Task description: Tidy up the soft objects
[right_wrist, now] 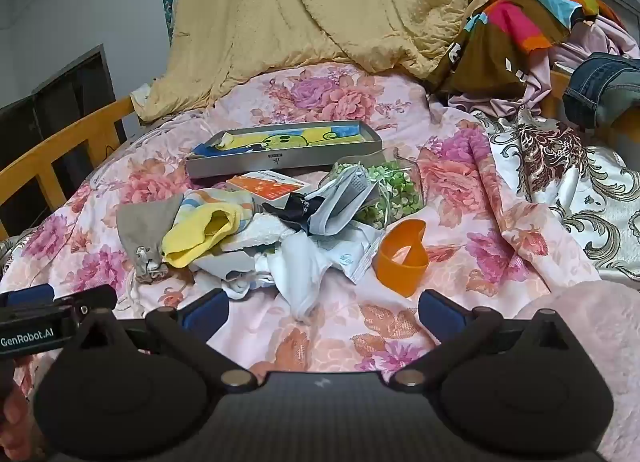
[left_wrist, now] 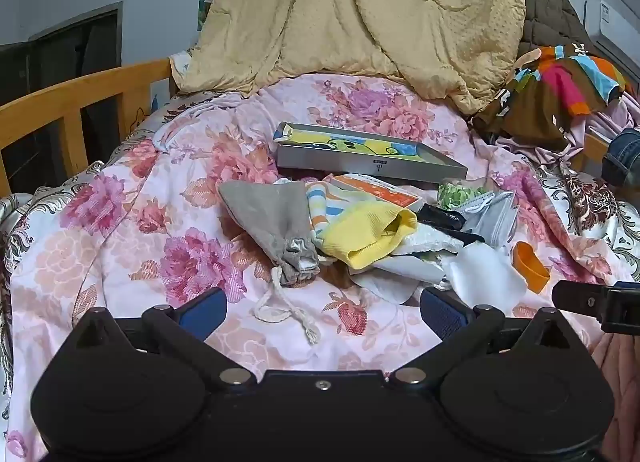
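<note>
Both the left gripper [left_wrist: 322,312] and right gripper [right_wrist: 323,312] are held wide open, empty, above the floral bedspread [left_wrist: 120,246]. A yellow sock [left_wrist: 366,236] is piled just beside a grey drawstring pouch [left_wrist: 272,218].

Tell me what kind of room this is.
Most likely a bedroom, looking along a bed: a pink floral bedsheet covers the surface, a wooden bed rail runs along its side, and a crumpled yellow quilt is heaped at the far end.

A home bedroom: a wooden bed frame [left_wrist: 80,102], floral bedsheet [left_wrist: 120,262], yellow quilt [left_wrist: 360,14] and heaped clothes [right_wrist: 520,34].
</note>
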`<state>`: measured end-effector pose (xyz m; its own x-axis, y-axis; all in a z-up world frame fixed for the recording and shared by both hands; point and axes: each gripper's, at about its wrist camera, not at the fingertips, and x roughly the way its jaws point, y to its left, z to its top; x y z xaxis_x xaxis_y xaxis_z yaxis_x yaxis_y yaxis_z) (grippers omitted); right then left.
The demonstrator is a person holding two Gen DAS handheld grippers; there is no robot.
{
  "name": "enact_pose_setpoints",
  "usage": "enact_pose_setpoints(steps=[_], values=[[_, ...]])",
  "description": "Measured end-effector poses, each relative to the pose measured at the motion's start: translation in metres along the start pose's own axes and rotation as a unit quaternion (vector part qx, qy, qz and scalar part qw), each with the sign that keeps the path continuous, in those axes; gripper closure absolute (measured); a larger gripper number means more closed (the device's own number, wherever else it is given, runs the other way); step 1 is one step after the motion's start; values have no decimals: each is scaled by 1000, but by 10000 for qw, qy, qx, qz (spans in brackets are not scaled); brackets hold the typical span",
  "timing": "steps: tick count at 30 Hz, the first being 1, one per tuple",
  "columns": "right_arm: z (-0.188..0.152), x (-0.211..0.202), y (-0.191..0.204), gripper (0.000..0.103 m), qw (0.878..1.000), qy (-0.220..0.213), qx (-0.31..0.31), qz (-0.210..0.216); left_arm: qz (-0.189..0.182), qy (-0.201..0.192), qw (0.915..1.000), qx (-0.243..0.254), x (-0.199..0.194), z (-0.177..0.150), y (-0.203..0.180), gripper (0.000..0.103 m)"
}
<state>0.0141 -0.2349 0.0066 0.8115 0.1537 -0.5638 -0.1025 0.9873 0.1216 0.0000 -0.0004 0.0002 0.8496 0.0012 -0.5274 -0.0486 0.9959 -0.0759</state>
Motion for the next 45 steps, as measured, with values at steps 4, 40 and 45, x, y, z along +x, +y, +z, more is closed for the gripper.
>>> enact_pose_setpoints(steps=[4,40,45], values=[[0,0,0,0,10000,6,-8,-12,-76,31,10000,-41,1,1,-1,1],[-2,4,2,0,10000,82,-45,-22,-91,-30,9999,-141,-1,-2,3,1],[-1,4,1,0,10000,86,-43,-21,-88,-31,9999,-143,-1,-1,3,1]])
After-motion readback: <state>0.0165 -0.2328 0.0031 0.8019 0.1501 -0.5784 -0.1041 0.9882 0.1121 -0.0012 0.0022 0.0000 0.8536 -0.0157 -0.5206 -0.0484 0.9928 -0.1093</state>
